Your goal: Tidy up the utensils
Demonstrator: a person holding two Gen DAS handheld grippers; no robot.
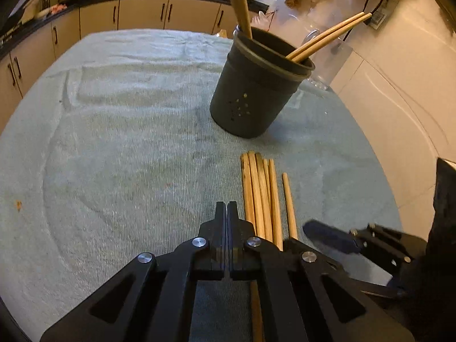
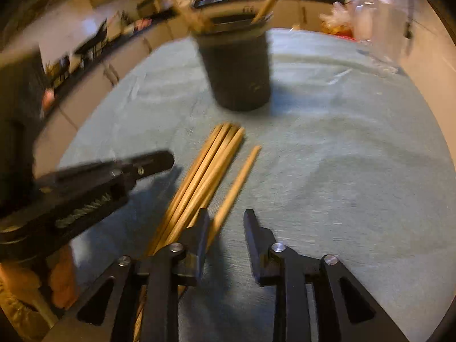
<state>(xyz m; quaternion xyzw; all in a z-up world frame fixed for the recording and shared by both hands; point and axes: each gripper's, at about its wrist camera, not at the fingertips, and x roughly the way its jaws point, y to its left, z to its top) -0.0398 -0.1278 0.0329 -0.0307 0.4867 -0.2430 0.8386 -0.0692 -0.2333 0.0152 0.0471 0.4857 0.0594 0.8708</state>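
A black round utensil holder [image 1: 253, 94] stands upright on the towel with several wooden chopsticks leaning in it. In front of it lies a bundle of several wooden chopsticks [image 1: 260, 196] side by side, with one single chopstick [image 1: 289, 205] a little to their right. My left gripper [image 1: 227, 208] is shut and empty, just left of the bundle. My right gripper [image 2: 226, 216] is open over the near ends. The single chopstick [image 2: 239, 179] runs in between its jaws close to the left finger [image 2: 199, 228], and the bundle [image 2: 205, 168] lies outside that finger. The holder [image 2: 236, 71] stands beyond.
A pale green towel [image 1: 128, 142] covers the table. A clear glass jar [image 1: 327, 65] stands behind and right of the holder, by the white wall. Kitchen cabinets [image 1: 142, 14] run along the back. The left gripper's arm [image 2: 85, 188] reaches in from the left.
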